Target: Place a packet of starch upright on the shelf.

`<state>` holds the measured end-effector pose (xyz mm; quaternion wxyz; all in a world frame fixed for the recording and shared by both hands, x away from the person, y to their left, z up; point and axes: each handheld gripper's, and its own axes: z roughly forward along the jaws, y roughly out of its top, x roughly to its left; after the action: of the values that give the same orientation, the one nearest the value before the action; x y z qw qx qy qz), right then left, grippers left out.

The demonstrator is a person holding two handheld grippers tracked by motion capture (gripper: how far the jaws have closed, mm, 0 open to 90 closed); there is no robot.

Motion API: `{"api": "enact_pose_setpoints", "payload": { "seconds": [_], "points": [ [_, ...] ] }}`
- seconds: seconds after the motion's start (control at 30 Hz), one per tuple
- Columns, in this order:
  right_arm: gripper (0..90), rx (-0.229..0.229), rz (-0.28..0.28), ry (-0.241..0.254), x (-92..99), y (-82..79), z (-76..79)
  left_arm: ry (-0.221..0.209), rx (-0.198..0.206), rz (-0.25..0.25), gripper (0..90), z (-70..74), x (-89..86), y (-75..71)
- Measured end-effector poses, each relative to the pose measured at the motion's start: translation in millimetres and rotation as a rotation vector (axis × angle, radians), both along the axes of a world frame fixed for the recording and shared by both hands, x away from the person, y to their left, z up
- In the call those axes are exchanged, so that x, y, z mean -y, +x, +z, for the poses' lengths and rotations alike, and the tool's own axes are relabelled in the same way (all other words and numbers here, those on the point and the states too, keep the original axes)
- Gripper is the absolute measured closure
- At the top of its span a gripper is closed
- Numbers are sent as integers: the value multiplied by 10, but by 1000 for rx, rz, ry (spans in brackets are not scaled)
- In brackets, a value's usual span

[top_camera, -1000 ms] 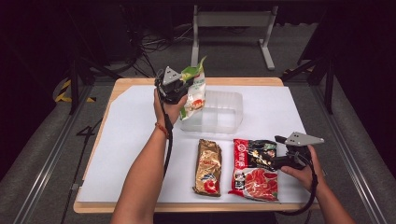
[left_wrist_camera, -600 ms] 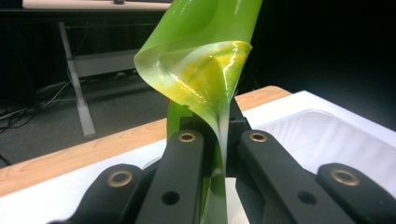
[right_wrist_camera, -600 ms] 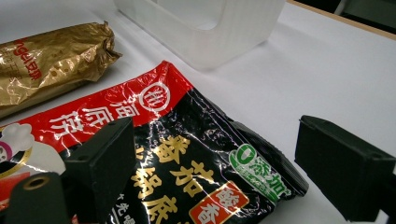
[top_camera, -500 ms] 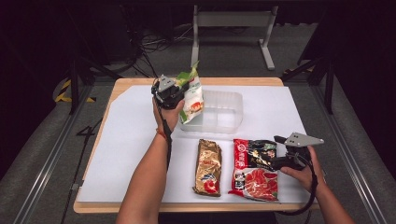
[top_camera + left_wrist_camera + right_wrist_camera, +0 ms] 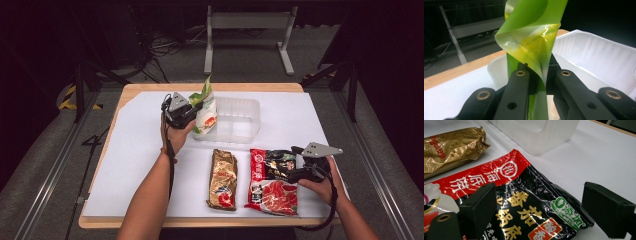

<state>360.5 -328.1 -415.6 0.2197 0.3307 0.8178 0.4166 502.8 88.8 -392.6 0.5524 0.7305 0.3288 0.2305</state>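
Jaws of the left gripper (image 5: 192, 111) pinch the green snack bag (image 5: 206, 111) by its top and have just been easing apart — the bag stands at the clear tub's (image 5: 245, 120) left end, near the tabletop's far edge. The right gripper (image 5: 537, 212) gapes wide over the red-black packet (image 5: 529, 212) near the front edge.

We can't read the print on the green packet (image 5: 205, 111) from the high view. In the left gripper view its top & bottom are cut off; the fingers (image 5: 517, 85) hide its lower part.
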Motion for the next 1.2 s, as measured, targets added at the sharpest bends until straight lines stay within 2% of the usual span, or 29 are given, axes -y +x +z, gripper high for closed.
{"api": "enact_pose_setpoints", "payload": {
  "seconds": [0.07, 0.13, 0.3, 0.37, 0.53, 0.6, 0.7, 0.77, 0.97, 1.1, 1.13, 1.2],
  "points": [
    [133, 1, 0, -4, 1, 0, -2, 15, 4, -9, 841, -4, -4, -20],
    [134, 1, -2, -6, 3, 3, 0, 24, 0, -40, 832, -5, -9, -82],
    [137, 3, -6, -13, -14, 13, -5, 45, 2, -53, 812, -7, -9, -154],
    [138, 2, 4, -22, -41, 14, -9, 50, 2, -59, 770, -7, -15, -189],
    [139, -1, 14, -24, -62, 18, -17, 38, 6, -59, 750, -23, -51, -228],
    [139, -3, 14, -24, -63, 20, -20, 40, 4, -38, 709, -30, -72, -226],
    [139, -4, 13, -23, -59, 21, -22, 32, -4, -47, 728, -42, -142, -235],
    [140, -4, 12, -21, -55, 22, -21, 52, 4, -44, 739, -47, -173, -244],
    [142, -7, 17, -28, -71, 24, -30, 65, -14, -62, 768, -80, -250, -273],
    [142, -9, 18, -26, -82, 23, -37, 75, -10, -64, 772, -75, -269, -294],
    [140, -10, 16, -23, -81, 25, -39, 91, -3, -74, 782, -71, -273, -314],
    [140, -10, 13, -20, -79, 26, -40, 92, -8, -84, 779, -71, -273, -340]
  ]
}}
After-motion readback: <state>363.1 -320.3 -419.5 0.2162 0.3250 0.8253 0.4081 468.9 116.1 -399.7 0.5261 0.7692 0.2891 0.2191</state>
